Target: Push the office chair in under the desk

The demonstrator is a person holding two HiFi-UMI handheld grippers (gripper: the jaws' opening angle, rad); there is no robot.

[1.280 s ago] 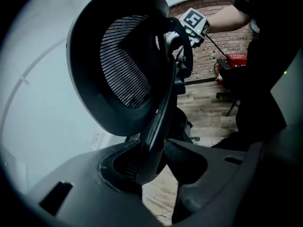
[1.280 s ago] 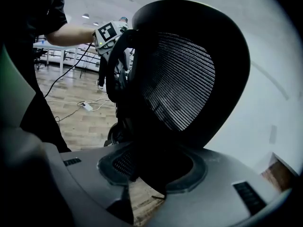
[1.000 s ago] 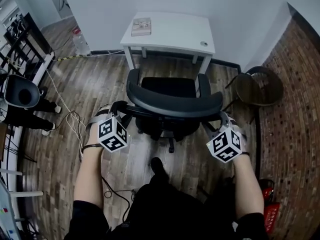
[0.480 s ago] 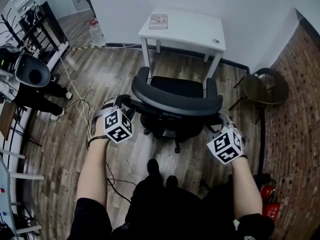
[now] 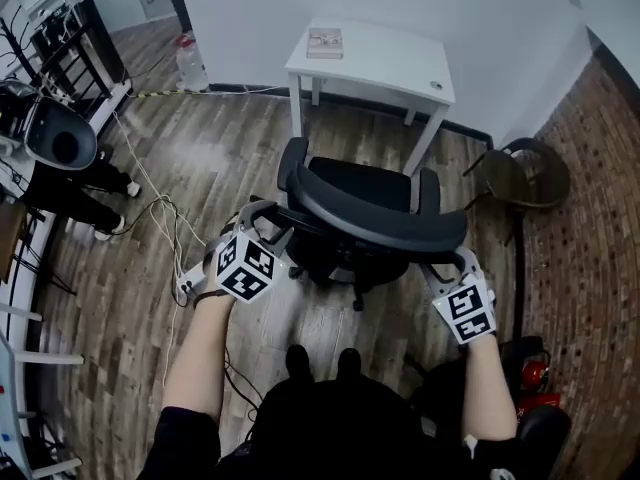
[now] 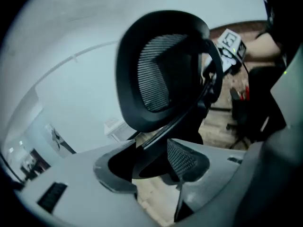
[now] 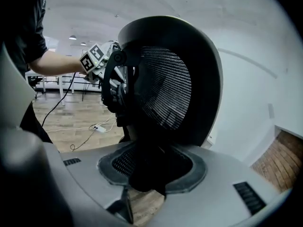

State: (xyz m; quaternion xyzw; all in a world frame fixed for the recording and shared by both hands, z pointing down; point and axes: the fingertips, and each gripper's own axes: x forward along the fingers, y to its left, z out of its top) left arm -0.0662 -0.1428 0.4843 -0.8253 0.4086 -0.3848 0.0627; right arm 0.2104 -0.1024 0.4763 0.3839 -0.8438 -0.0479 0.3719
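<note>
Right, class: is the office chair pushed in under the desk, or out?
Out. The office chair stands on the wood floor in front of the desk, with bare floor between its seat and the desk.

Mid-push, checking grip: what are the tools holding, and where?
The office chair: left tool on the backrest's rear support bar, right tool on the backrest's side edge. Both sets of jaws have just been opening, with those parts between them.
</note>
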